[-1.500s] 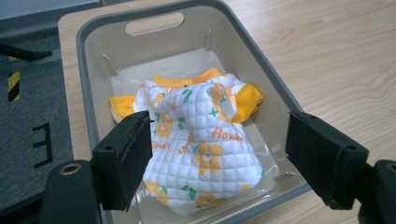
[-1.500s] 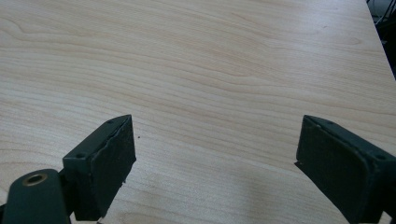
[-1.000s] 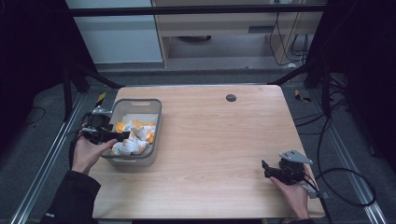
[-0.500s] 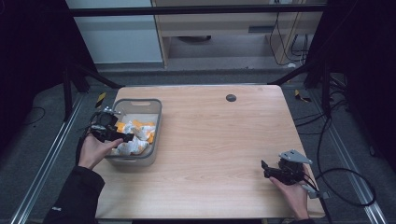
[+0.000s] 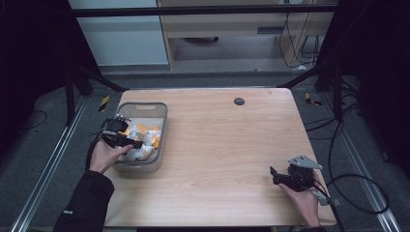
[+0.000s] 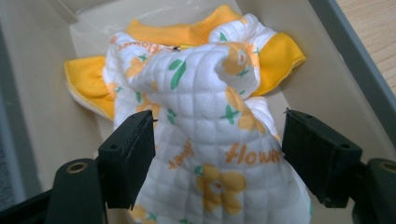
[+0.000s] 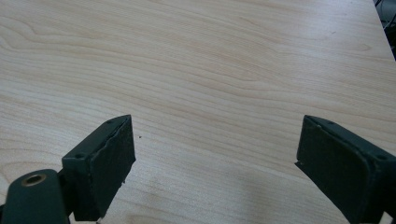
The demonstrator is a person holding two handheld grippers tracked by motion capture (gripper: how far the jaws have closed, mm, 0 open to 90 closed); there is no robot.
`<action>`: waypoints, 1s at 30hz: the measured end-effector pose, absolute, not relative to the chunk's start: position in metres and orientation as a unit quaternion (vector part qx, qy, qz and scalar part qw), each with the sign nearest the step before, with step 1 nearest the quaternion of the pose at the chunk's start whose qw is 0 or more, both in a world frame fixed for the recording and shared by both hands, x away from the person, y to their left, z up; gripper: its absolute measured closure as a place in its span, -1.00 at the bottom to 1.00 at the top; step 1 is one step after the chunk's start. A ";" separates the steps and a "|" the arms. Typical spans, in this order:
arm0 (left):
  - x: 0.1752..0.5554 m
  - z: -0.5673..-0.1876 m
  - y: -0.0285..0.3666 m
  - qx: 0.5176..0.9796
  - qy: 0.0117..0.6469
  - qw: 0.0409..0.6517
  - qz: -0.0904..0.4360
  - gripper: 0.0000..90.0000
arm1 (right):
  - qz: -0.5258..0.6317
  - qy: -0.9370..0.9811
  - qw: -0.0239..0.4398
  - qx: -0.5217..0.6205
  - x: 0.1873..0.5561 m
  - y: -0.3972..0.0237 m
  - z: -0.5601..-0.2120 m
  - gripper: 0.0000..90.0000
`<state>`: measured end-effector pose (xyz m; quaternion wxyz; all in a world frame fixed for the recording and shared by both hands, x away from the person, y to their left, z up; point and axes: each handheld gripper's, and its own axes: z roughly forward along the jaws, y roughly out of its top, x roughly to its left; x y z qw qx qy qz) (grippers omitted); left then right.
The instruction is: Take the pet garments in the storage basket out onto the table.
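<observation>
The high view is looking down on the whole table; each gripper view is riding close — left facing the bin, right sharing bare tabletop.

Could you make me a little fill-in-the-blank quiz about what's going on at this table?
1. The quilted flower-print garment lies inside a grey ____.
2. The left gripper has its jaws open, one on each side of the ____.
3. The right gripper is open above bare ____ tabletop and holds nothing.
4. The garment's collar and sleeve cuffs are coloured ____.

Missing words: bin; garment; wooden; yellow
</observation>
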<state>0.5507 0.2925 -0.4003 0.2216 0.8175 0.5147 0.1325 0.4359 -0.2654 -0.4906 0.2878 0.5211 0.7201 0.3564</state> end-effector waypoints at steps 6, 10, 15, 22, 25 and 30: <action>0.555 -0.411 0.290 0.819 0.518 0.213 0.125 -0.32 | 0.355 0.722 0.286 0.521 0.436 -0.265 -0.491 -0.75; 0.557 -0.413 0.291 0.817 0.523 0.214 0.116 -0.14 | 0.354 0.722 0.284 0.522 0.436 -0.265 -0.491 -0.75; 0.559 -0.414 0.293 0.816 0.529 0.208 0.107 0.22 | 0.353 0.724 0.284 0.520 0.436 -0.264 -0.492 -0.75; 0.559 -0.414 0.294 0.823 0.523 0.194 0.104 0.55 | 0.352 0.725 0.281 0.520 0.436 -0.264 -0.492 -0.75; 0.558 -0.411 0.294 0.823 0.521 0.194 0.116 0.63 | 0.352 0.726 0.281 0.520 0.437 -0.264 -0.492 -0.75; 0.554 -0.398 0.295 0.819 0.519 0.206 0.132 0.66 | 0.352 0.727 0.281 0.519 0.437 -0.264 -0.492 -0.75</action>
